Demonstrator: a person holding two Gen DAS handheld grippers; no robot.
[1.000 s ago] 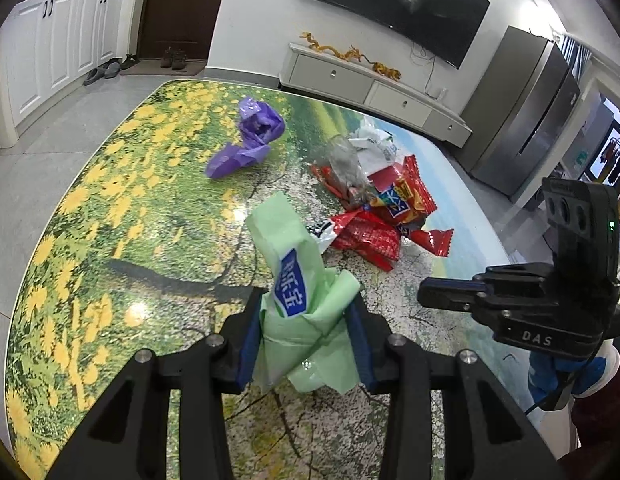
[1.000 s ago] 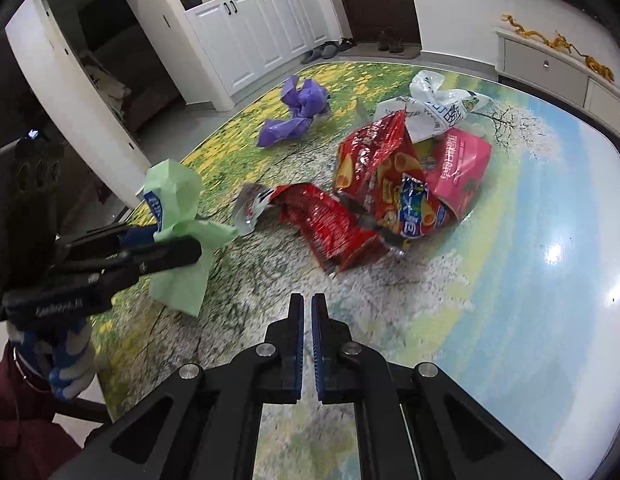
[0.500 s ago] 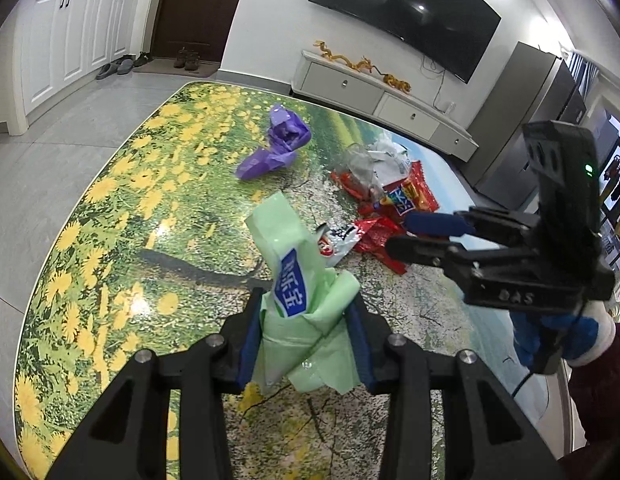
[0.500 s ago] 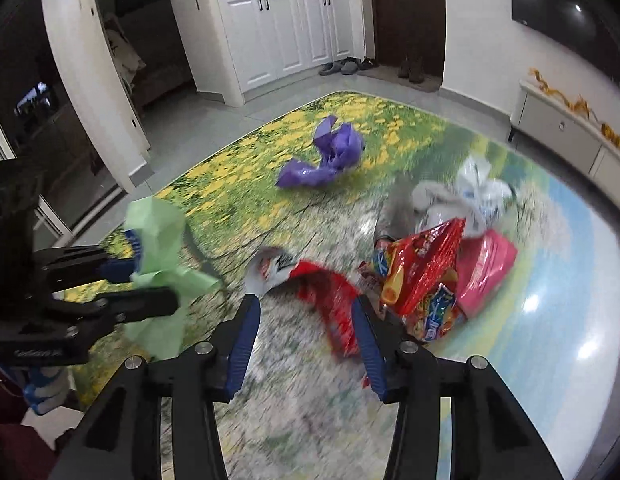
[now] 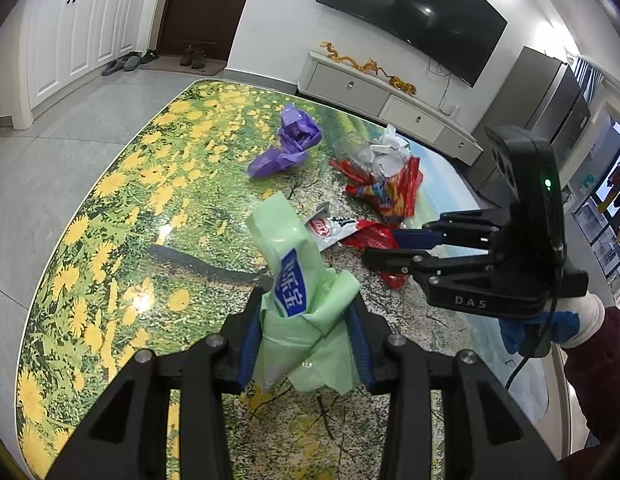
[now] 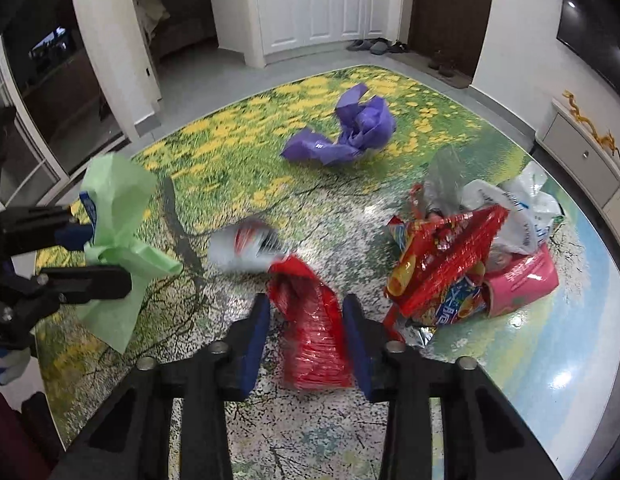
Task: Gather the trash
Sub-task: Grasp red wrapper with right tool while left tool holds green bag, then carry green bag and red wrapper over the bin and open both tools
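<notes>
My left gripper [image 5: 306, 320] is shut on a crumpled light green plastic bag [image 5: 294, 280] with a blue label, held above the flower-print table [image 5: 110, 240]. In the right wrist view the same green bag [image 6: 118, 200] hangs at the left. My right gripper [image 6: 306, 320] is closing on a red snack wrapper [image 6: 310, 332]. The wrapper fills the gap between the blue pads, and its silver end [image 6: 246, 248] is blurred. From the left wrist view the right gripper [image 5: 389, 246] reaches in from the right, held by a gloved hand [image 5: 569, 324].
A crumpled purple bag [image 6: 349, 136] lies farther back on the table. A heap of red and pink snack bags [image 6: 449, 264] with a white plastic bag [image 6: 521, 208] sits to the right. The table's near edge runs close below both grippers.
The right gripper opened, moved left over the red wrapper and has drawn its jaws in around it. The left gripper kept still with the green bag.
</notes>
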